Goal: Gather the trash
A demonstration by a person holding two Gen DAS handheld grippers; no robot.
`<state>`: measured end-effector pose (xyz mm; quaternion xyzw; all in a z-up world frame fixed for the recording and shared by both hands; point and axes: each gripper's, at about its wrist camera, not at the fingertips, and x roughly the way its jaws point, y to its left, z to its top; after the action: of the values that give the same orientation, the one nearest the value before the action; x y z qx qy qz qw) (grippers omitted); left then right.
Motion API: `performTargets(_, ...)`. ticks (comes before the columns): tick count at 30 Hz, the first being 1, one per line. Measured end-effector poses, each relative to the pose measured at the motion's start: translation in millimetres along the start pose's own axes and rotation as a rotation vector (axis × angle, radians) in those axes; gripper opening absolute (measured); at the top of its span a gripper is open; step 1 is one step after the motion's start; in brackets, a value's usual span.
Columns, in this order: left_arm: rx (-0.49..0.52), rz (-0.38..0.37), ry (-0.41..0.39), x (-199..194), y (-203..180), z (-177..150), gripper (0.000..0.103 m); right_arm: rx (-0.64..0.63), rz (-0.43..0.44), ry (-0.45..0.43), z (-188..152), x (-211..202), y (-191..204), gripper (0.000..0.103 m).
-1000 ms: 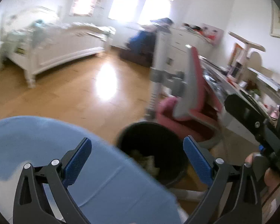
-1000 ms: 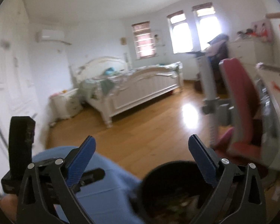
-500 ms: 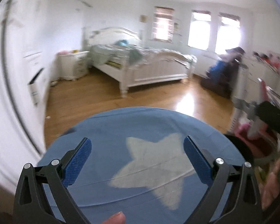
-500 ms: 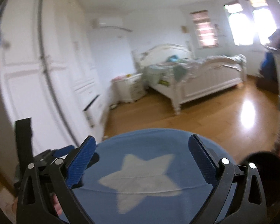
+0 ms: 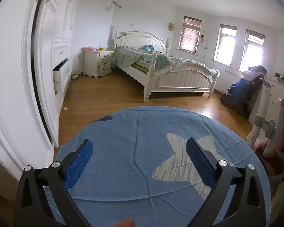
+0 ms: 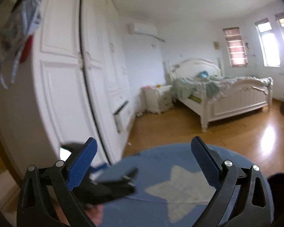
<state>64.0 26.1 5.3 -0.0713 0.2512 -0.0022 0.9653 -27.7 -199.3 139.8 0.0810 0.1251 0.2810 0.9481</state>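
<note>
Both grippers are hovering over a round blue surface (image 5: pixel 134 162) with a pale star (image 5: pixel 181 168) printed on it, and that surface serves as the landmark here. The left gripper (image 5: pixel 139 160) is holding its fingers spread wide with nothing between them; the right gripper (image 6: pixel 143 161) is doing the same, its fingers apart and empty. In the right wrist view the left gripper is showing as a dark blurred shape over the near left part of the blue surface.

No trash is lying on the blue surface itself. The clearest candidate is sitting on the wooden floor (image 5: pixel 108 94) beyond the far left edge of the surface, a small pale scrap (image 5: pixel 65 108) close to the white wardrobe (image 5: pixel 13 87); what it is made of is too small to tell. At the right edge of the surface a dark rounded shape (image 6: pixel 280 181) is peeking in, possibly a bin, though I cannot tell for sure.

The step in hand is looking like a search. To do it well, the person is better off slowing the sweep, since the right view is smeared with motion, then scanning the floor around the surface towards the bed (image 5: pixel 170 71). For the scrap, the gripper should be coming down with fingers open on either side of it, closing only once they are touching the floor
</note>
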Motion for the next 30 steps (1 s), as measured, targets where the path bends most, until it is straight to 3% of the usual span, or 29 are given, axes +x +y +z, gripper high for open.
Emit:
performTargets(2, -0.006, 0.007, -0.01, -7, 0, -6, 0.098, 0.011, -0.021, -0.011, 3, 3, -2, 0.098)
performTargets(8, 0.011, 0.04, -0.032, -8, -2, -13, 0.098, -0.051, -0.269, 0.057, -44, 36, -46, 0.098)
performTargets(14, 0.016, 0.087, -0.097, -21, -5, -13, 0.098, -0.134, -0.38, 0.067, -87, 46, -78, 0.098)
performTargets(20, 0.027, 0.107, -0.115, -25, -6, -13, 0.098, -0.067, -0.39, 0.061, -97, 44, -101, 0.098)
performTargets(30, -0.01, 0.146, -0.076, -25, 2, -12, 0.098, -0.035, -0.391, 0.054, -96, 35, -106, 0.098)
